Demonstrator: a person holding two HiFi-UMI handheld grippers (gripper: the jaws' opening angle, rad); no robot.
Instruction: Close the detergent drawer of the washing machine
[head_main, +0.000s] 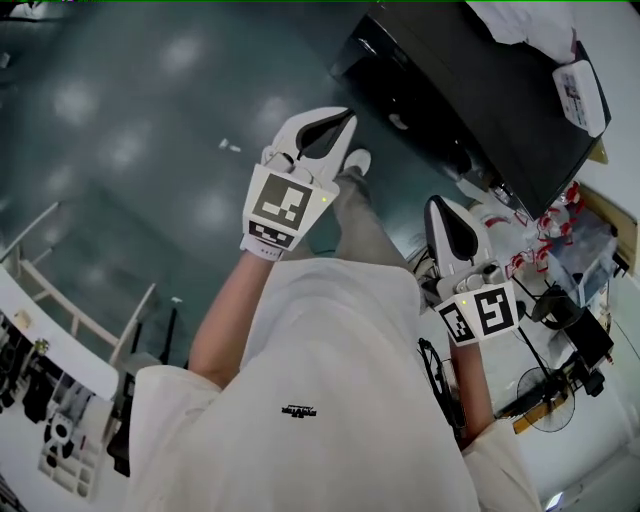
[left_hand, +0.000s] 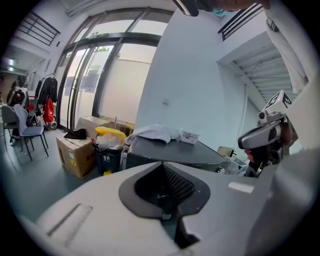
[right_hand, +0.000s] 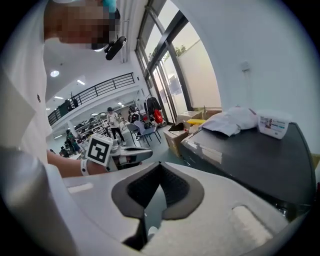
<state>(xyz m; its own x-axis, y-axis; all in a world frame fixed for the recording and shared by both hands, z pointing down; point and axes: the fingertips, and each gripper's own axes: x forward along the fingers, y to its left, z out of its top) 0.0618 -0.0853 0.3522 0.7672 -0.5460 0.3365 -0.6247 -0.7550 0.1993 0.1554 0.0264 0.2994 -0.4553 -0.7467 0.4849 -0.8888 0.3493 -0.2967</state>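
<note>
The person stands on the grey floor (head_main: 150, 110) with both tools raised and well apart from the work. The left hand-held gripper (head_main: 340, 122) has its jaws drawn together with nothing between them. The right hand-held gripper (head_main: 442, 208) shows only a thin slit between its dark pads and is likewise empty.

The dark grey box-shaped appliance (head_main: 470, 90), which I take to be the washing machine, stands far and to the right. A crumpled white cloth (head_main: 520, 18) and a small white printed carton (head_main: 580, 95) lie on its flat top. I cannot pick out the detergent drawer in any view. The front face is seen steeply from above and in shadow, so whether the drawer stands out from it is unclear.

Such a drawer is probably light, stiff plastic running on short guides, with a smooth front panel. It should need a push rather than a grasp. The closed jaw tips would best go flat against the middle of the panel, pressing straight inward. A push near one corner could skew it on its guides, and the glossy face may let the tips slide.
</note>
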